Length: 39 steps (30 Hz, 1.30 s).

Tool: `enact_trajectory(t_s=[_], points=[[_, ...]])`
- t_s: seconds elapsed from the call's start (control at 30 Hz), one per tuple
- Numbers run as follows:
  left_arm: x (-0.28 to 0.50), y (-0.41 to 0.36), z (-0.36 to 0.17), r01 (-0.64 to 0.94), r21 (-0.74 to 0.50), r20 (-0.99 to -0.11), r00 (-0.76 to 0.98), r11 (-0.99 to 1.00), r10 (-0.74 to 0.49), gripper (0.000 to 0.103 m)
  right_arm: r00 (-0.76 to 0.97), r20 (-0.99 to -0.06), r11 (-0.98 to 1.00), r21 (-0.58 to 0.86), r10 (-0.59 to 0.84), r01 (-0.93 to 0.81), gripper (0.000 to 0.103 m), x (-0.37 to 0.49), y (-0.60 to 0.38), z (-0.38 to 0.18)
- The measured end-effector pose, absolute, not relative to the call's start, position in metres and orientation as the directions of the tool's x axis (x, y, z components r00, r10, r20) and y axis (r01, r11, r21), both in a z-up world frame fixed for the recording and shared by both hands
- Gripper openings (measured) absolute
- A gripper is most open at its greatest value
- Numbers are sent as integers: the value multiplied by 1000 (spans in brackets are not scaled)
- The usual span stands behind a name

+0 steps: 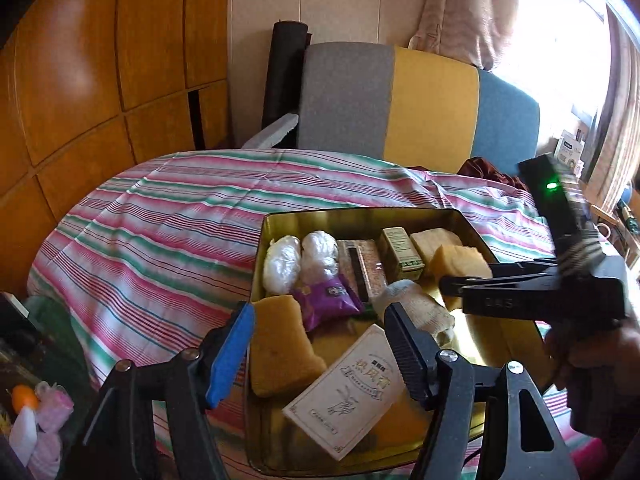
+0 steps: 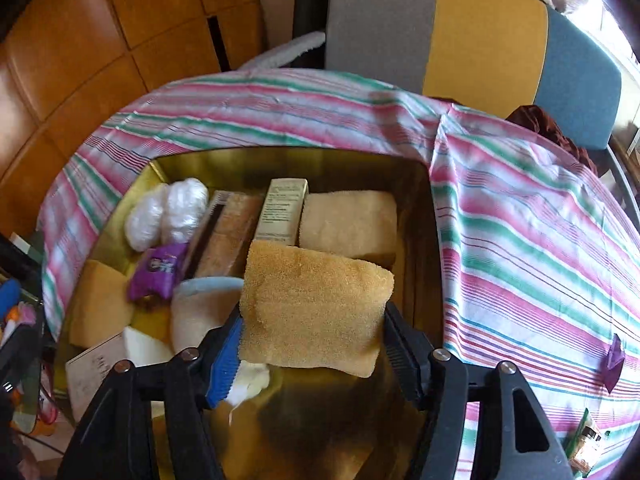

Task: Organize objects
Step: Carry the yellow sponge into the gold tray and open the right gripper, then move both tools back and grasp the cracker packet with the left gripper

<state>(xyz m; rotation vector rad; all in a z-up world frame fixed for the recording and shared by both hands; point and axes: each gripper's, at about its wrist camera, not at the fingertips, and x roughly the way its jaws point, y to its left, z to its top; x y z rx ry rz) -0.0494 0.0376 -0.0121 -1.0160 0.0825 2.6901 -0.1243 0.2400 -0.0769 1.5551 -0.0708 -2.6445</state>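
A gold tin [image 2: 434, 240] is sitting open on the striped cloth, holding two white plastic bundles [image 2: 166, 212], a purple packet [image 2: 158, 266], a small upright carton [image 2: 282, 210] and tan sponges. One tan sponge [image 2: 316, 304] is hanging above the tin's floor, tilted, between the right gripper [image 2: 314, 354] pads.

Daylight from blown-out window [image 1: 560, 32] at right; fisheye bends edges; right tool [image 1: 452, 284] motion-blurred

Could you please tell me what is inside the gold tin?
The gold tin holds sponges, two white bundles, a purple packet and boxes; what lies beneath them is covered.
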Motion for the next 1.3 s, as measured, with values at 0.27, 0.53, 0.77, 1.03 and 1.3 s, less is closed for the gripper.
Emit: enact_trajectory(t_s=[0.27,0.53,0.77,1.03,1.3], points=[[-48,36,-13,-247,-18,-657,-727,-969,198,70,-504,-860,-997,79,-80,23,78,-121,249,-77],[-44,40,-10,-257,-6,-650,-733,-966,199,70,-560,-821,-991,134,-112,2,79,-100,262,-53],[-40,49,-6,-280,-1,-646,-733,-960,214,70,-588,-801,-984,172,-111,-49,79,-64,295,-41],[-35,84,5,-398,18,-621,-723,-917,302,70,-576,-817,-942,201,-10,-268,79,-2,394,-41],[-30,162,12,-582,80,-617,-666,-809,418,70,-556,-806,-710,270,203,-651,79,79,528,-41]])
